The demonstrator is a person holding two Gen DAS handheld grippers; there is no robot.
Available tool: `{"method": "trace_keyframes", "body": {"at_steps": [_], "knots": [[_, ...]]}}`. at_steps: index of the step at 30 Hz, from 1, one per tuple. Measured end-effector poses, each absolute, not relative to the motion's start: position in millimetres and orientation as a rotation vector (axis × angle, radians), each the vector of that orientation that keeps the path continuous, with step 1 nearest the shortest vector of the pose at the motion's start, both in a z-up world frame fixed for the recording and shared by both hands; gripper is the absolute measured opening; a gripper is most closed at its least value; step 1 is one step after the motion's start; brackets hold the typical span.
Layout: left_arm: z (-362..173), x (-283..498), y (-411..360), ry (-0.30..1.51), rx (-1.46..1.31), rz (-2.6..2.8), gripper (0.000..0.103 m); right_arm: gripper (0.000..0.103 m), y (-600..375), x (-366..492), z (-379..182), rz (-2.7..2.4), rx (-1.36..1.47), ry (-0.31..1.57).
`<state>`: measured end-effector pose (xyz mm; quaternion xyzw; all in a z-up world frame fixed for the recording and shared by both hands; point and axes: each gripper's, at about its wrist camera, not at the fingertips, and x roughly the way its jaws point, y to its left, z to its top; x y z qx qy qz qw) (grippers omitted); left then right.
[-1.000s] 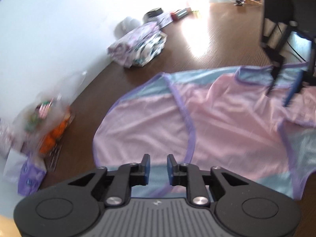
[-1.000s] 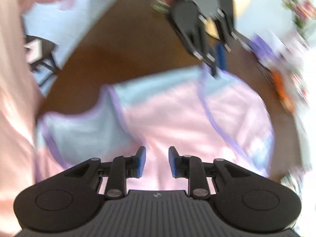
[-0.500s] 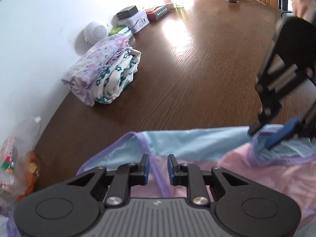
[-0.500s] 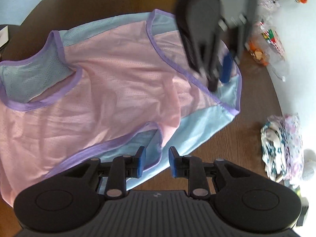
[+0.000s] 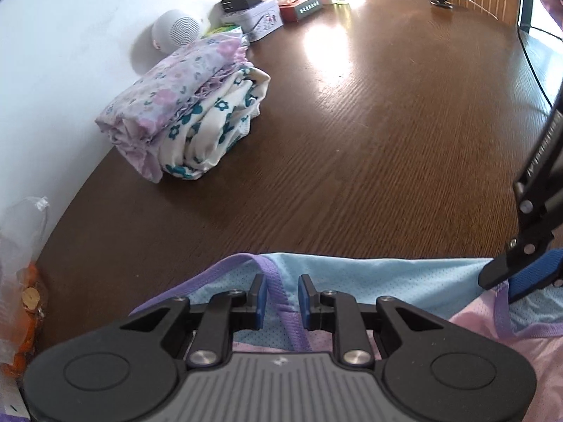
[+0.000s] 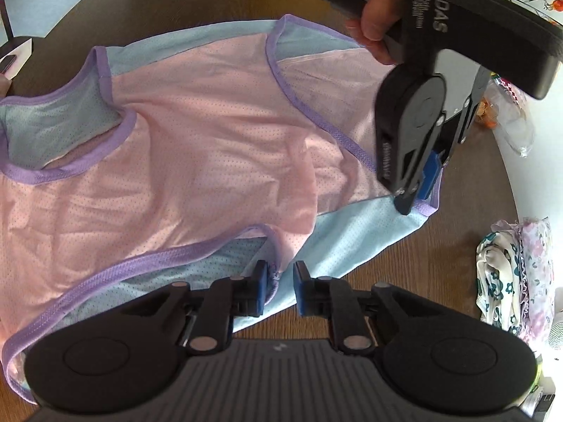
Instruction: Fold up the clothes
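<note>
My left tongs (image 5: 280,298) stand slightly open astride the purple trim of the pink-and-blue mesh shirt (image 6: 197,133) lying on the table (image 5: 369,133), while my right tongs (image 6: 278,287), just closing, straddle its hem without gripping.

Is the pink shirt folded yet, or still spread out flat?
Mostly spread. The pink shirt lies open on the table, neckline and armholes showing; only its hem edge bunches near both grippers.
</note>
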<state>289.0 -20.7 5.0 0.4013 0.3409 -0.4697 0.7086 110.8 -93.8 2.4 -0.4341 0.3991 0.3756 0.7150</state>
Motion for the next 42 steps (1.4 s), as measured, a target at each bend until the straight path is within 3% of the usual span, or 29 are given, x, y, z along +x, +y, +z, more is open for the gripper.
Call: {"method": "trace_keyframes", "body": {"at_steps": [3, 7, 9, 12, 22, 29, 33, 35, 42], "knots": [[2, 294, -23, 0.779, 0.868, -1.041, 0.028, 0.015, -93, 108, 1, 0.840, -0.973, 0.873], [1, 303, -28, 0.794, 0.843, -1.039, 0.027, 0.015, -93, 107, 0, 0.848, -0.979, 0.865], [0, 304, -31, 0.795, 0.850, -1.061, 0.003, 0.015, -94, 106, 0, 0.849, -0.985, 0.863], [0, 300, -32, 0.770, 0.863, -1.065, 0.001, 0.004, -95, 103, -1, 0.844, -1.005, 0.857], [-3, 299, -33, 0.703, 0.859, -0.986, 0.001, 0.004, -98, 63, 4, 0.867, -1.247, 0.754], [-5, 301, -32, 0.696, 0.855, -0.961, 0.001, 0.004, -94, 51, -6, 0.897, -1.239, 0.765], [-6, 302, -30, 0.695, 0.852, -0.961, 0.001, 0.014, -104, 55, 6, 0.850, -1.074, 0.799], [-6, 302, -29, 0.692, 0.854, -0.962, 0.001, 0.026, -114, 59, 12, 0.795, -0.956, 0.831], [-3, 297, -27, 0.692, 0.845, -0.969, 0.006, 0.030, -141, 62, 12, 0.651, -0.600, 0.948]]}}
